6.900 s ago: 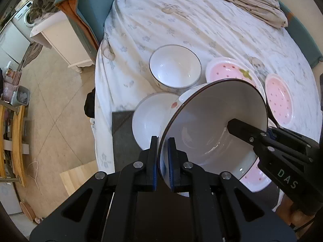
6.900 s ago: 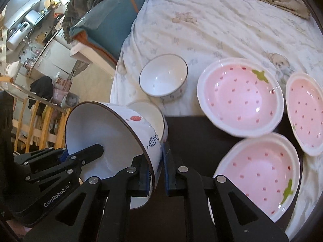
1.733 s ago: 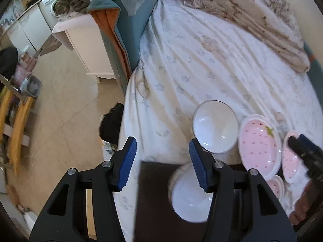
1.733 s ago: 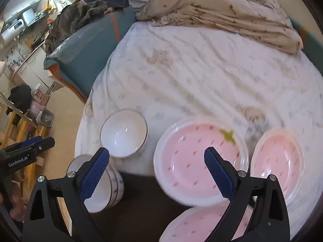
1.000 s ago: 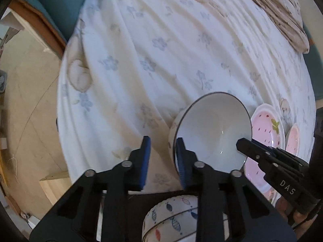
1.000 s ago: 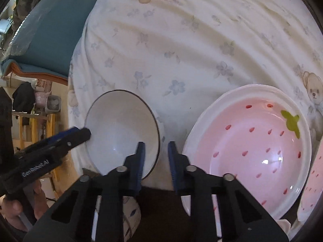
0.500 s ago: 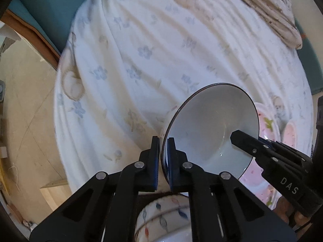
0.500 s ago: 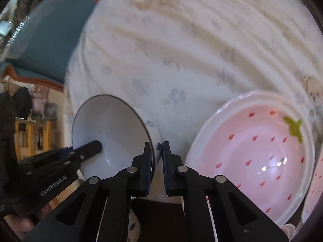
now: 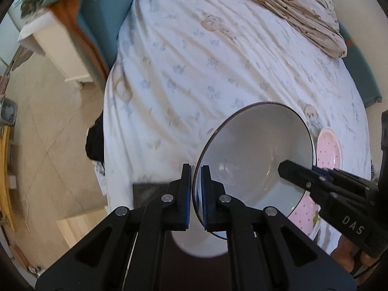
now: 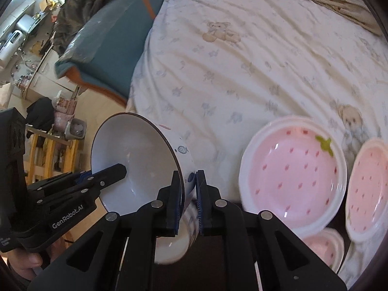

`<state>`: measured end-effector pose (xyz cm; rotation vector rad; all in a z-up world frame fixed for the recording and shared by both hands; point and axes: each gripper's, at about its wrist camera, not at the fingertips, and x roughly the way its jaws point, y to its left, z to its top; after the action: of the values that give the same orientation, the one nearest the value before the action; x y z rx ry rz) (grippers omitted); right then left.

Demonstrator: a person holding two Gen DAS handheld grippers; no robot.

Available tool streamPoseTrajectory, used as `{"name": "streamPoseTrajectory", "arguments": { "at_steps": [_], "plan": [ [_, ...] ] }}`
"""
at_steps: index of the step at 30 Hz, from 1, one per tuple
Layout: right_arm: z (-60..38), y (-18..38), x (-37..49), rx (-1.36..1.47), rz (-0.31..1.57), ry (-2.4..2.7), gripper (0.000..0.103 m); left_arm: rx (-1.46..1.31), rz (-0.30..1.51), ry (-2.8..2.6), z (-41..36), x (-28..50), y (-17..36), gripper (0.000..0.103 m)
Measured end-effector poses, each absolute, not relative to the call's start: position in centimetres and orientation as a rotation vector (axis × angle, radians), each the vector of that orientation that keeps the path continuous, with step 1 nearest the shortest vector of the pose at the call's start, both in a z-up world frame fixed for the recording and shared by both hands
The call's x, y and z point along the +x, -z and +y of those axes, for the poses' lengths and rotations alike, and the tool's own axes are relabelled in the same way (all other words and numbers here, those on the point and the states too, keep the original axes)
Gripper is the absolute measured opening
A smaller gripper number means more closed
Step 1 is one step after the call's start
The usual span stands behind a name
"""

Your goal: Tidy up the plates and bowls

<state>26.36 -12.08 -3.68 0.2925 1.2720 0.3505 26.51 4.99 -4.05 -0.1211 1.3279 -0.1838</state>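
Observation:
A white bowl [image 9: 254, 169] with a dark rim and fish prints hangs tilted above the bed, held by both grippers at opposite sides of its rim. My left gripper [image 9: 196, 181] is shut on the near rim in the left wrist view, where the right gripper [image 9: 291, 172] reaches in from the right. My right gripper [image 10: 188, 181] is shut on the bowl [image 10: 135, 162] in its own view, and the left gripper [image 10: 116, 169] enters from the left. Below the lifted bowl sits a stack of bowls [image 10: 174, 240] on a dark mat [image 9: 145, 191]. Three pink strawberry plates [image 10: 293, 169] lie to the right.
The bed sheet [image 9: 206, 72] is white with flower and bear prints, and a beige blanket [image 9: 291, 7] is bunched at its far side. A teal cushion [image 10: 116, 34] and a white cabinet [image 9: 55, 46] stand left of the bed, over a tiled floor [image 9: 43, 133]. A hand [image 10: 24, 264] holds the left gripper.
Both grippers closed on the bowl's rim and lifted it off the sheet. It now hangs higher and nearer, above the stacked bowls.

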Motion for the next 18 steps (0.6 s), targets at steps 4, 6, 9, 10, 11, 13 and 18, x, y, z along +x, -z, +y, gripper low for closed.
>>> {"name": "streamPoseTrajectory", "arguments": {
  "at_steps": [4, 6, 9, 10, 11, 13, 18],
  "plan": [
    [-11.6, 4.4, 23.7, 0.3, 1.3, -0.356, 0.013, -0.129, 1.345, 0.182, 6.0, 24.3, 4.9, 0.005],
    [-11.2, 5.3, 22.6, 0.31, 1.32, -0.356, 0.013, -0.132, 1.36, 0.166, 6.3, 23.5, 5.5, 0.005],
    [-10.4, 6.5, 21.2, 0.312, 1.346, -0.353, 0.013, -0.131, 1.376, 0.141, 6.7, 22.4, 6.4, 0.005],
    [-10.3, 6.8, 21.0, 0.312, 1.353, -0.351, 0.013, -0.13, 1.376, 0.138, 6.8, 22.2, 6.5, 0.005],
    [-10.1, 7.1, 20.8, 0.315, 1.363, -0.35, 0.013, -0.126, 1.376, 0.137, 6.8, 22.0, 6.7, 0.005],
    [-10.1, 7.7, 20.4, 0.335, 1.387, -0.343, 0.013, -0.116, 1.375, 0.145, 6.7, 21.7, 7.0, 0.005],
    [-10.4, 8.4, 19.9, 0.369, 1.405, -0.322, 0.013, -0.114, 1.372, 0.143, 6.5, 21.8, 7.1, 0.005]
  ]
}}
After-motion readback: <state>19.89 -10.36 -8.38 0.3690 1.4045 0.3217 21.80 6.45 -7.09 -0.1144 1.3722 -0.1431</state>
